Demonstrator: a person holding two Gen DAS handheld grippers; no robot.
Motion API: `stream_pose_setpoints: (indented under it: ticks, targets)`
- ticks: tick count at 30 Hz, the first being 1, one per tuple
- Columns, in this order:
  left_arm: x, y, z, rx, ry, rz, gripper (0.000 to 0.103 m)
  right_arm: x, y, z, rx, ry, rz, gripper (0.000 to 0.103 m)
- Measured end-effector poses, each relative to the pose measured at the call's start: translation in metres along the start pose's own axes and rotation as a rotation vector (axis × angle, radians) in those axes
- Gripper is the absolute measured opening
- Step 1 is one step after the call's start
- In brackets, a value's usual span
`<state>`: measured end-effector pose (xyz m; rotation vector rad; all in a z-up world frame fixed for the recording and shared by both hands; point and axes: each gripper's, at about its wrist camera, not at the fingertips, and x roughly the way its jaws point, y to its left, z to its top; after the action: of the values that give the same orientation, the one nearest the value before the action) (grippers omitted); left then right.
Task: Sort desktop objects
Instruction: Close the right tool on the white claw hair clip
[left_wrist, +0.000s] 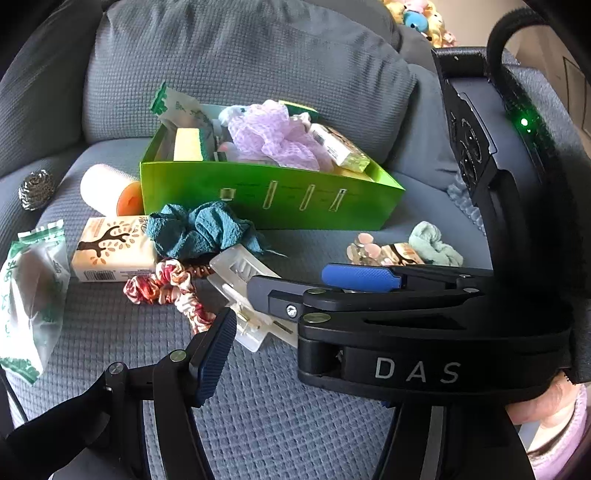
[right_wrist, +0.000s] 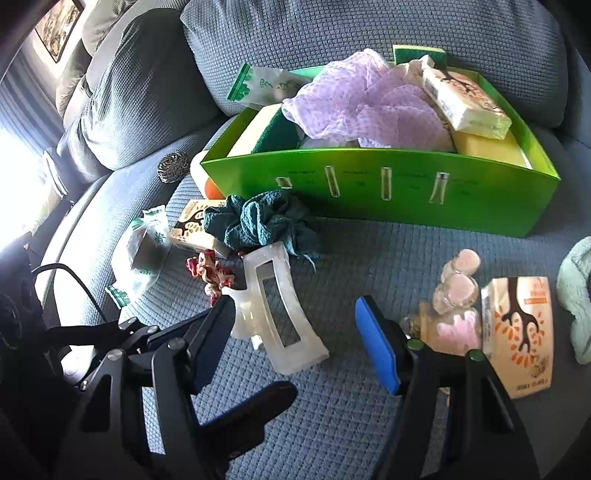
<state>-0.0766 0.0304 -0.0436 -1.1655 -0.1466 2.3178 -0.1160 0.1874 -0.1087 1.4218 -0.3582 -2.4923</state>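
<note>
One translucent hair claw clip (right_wrist: 275, 306) is the thing being worked on. It lies flat on the blue-grey sofa cushion (right_wrist: 332, 406), at centre-left of the right wrist view and just below centre in the left wrist view.

The right gripper (right_wrist: 294, 317) straddles it with jaws wide apart. The dark left pad (right_wrist: 207, 350) touches the clip's near corner. The bright blue right pad (right_wrist: 376, 347) stands clear of the clip, so nothing is gripped.

The left gripper (left_wrist: 295, 332) shows one ribbed finger (left_wrist: 216, 350) just beside the clip's hinge end. Its other finger is hidden under the right gripper's black body, so I cannot tell how far its jaws stand or whether they press on the clip.

A floral scrunchie (left_wrist: 162, 284) lies just left of the clip. A teal scrunchie (left_wrist: 199, 229) lies above it, touching its top edge. A tissue pack (left_wrist: 110, 247) lies further left.

The green box (left_wrist: 273, 195) sits higher, at upper centre, already piled with a lilac mesh cloth (left_wrist: 273, 133), sponges and packets.

The step looks like the pick-up of the clip, with the grasp not yet made by the right gripper. The next move probably calls for closing across the clip's narrow width. It should be lifted without snagging either scrunchie and carried up to the box, which has little free room.
</note>
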Motion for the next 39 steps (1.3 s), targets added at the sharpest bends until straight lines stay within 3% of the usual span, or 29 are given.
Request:
stream_pose_setpoints:
  ticks: [5, 24, 26, 39]
  targets:
    - [0.007, 0.006, 0.004, -0.01, 0.019, 0.025, 0.065, 0.005, 0.004, 0.005, -0.006, 0.005, 0.012, 0.066]
    - [0.017, 0.024, 0.011, -0.092, 0.063, -0.023, 0.065, 0.022, 0.01, 0.02, 0.001, 0.043, 0.064, 0.053]
    - [0.017, 0.026, 0.011, -0.099, 0.064, -0.026, 0.065, 0.025, 0.009, 0.02, 0.019, 0.057, 0.094, 0.045]
    - [0.01, 0.015, 0.009, -0.046, 0.041, -0.038, 0.061, 0.016, 0.006, 0.011, 0.067, 0.04, 0.135, 0.044]
